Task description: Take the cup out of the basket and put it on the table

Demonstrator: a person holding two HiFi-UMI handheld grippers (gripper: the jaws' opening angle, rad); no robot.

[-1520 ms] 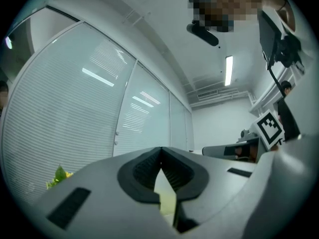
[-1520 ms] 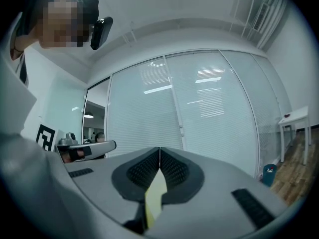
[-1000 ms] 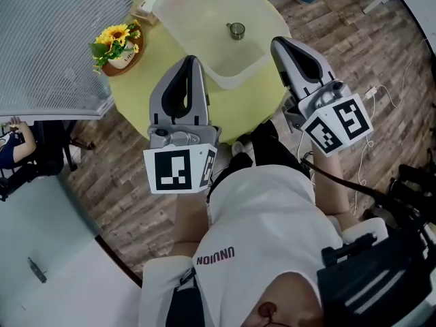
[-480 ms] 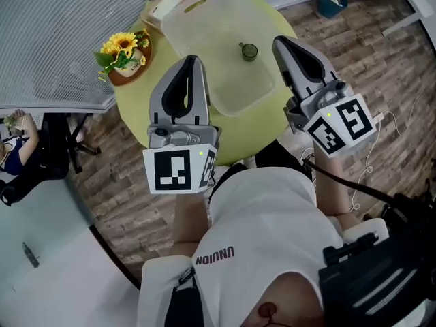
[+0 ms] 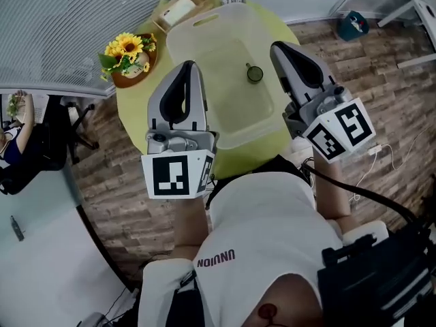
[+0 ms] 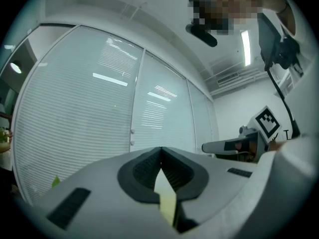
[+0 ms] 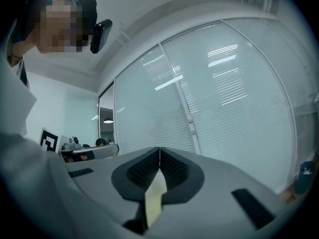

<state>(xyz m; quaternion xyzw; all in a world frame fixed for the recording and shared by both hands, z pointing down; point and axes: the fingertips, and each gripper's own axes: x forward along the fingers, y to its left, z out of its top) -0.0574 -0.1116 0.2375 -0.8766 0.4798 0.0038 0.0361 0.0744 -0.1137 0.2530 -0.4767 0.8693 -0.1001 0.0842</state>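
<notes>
A small dark cup (image 5: 255, 73) stands inside a large translucent plastic basket (image 5: 226, 114) on a round yellow-green table (image 5: 134, 107). My left gripper (image 5: 190, 65) is held level over the basket's left rim, left of the cup and clear of it. The right gripper (image 5: 277, 46) hangs over the basket's right side, its tip just right of the cup. Each gripper's jaws meet at the tips with nothing between them. The left gripper view (image 6: 160, 149) and the right gripper view (image 7: 159, 149) look out at blinds and glass walls; cup and basket are hidden there.
A sunflower arrangement (image 5: 128, 52) on a wooden dish sits at the table's left edge. A small wooden box (image 5: 178, 9) lies behind the basket. On the wooden floor stand a blue bin (image 5: 354, 24) at far right and an office chair (image 5: 58, 142) at left.
Table, basket and cup have slid down the head view and closer under the grippers. Both grippers keep their places in the view and stay shut.
</notes>
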